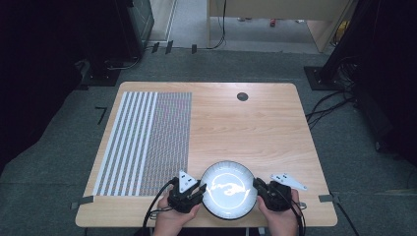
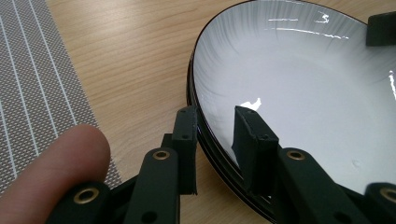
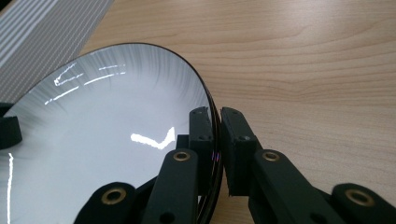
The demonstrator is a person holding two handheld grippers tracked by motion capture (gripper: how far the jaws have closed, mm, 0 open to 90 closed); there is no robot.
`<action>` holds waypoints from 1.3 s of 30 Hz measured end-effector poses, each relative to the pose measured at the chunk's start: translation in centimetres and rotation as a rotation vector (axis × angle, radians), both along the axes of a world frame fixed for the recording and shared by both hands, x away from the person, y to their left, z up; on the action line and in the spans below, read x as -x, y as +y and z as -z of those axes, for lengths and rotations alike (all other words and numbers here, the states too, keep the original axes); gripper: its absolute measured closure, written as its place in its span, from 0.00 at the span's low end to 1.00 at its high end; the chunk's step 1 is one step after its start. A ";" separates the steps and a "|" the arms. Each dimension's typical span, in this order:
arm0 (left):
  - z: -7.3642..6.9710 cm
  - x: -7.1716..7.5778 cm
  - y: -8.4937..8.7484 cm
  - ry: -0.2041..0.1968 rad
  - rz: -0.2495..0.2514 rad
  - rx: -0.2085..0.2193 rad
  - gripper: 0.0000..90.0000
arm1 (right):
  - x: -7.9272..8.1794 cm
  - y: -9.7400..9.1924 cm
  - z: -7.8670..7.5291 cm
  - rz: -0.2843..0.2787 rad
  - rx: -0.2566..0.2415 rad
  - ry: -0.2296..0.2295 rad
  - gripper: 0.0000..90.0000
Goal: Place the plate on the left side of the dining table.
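I have the white plate [image 1: 229,190] at the surface's [image 1: 255,123] near edge, my left gripper [image 1: 193,192] and right gripper [image 1: 261,189] each with jaws clamped on its rim, beside the striped placemat [image 1: 145,142].

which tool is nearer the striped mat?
Left. The left tool grips the plate's rim on the side facing the mat; the right tool grips the far rim.
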State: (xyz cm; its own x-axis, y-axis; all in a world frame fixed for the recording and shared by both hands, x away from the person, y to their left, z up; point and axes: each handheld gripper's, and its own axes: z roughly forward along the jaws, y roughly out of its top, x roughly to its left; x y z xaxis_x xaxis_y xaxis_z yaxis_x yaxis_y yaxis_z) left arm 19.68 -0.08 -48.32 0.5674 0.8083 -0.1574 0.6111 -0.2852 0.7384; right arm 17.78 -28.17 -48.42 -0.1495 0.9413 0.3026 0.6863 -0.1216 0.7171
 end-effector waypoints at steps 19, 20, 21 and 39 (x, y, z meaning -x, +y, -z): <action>-0.7 -0.1 0.8 -0.001 -0.005 0.042 0.75 | 0.0 -1.1 -0.7 0.038 -0.085 -0.059 1.00; -0.7 -0.1 0.8 -0.002 -0.004 0.043 0.75 | 0.0 -1.3 -0.8 0.039 -0.088 -0.058 1.00; -0.7 -0.1 0.8 -0.002 -0.004 0.043 0.75 | 0.0 -1.3 -0.8 0.039 -0.088 -0.058 1.00; -0.4 0.1 0.6 0.016 0.022 0.032 0.79 | 0.4 -0.9 -0.2 -0.028 -0.086 -0.002 0.92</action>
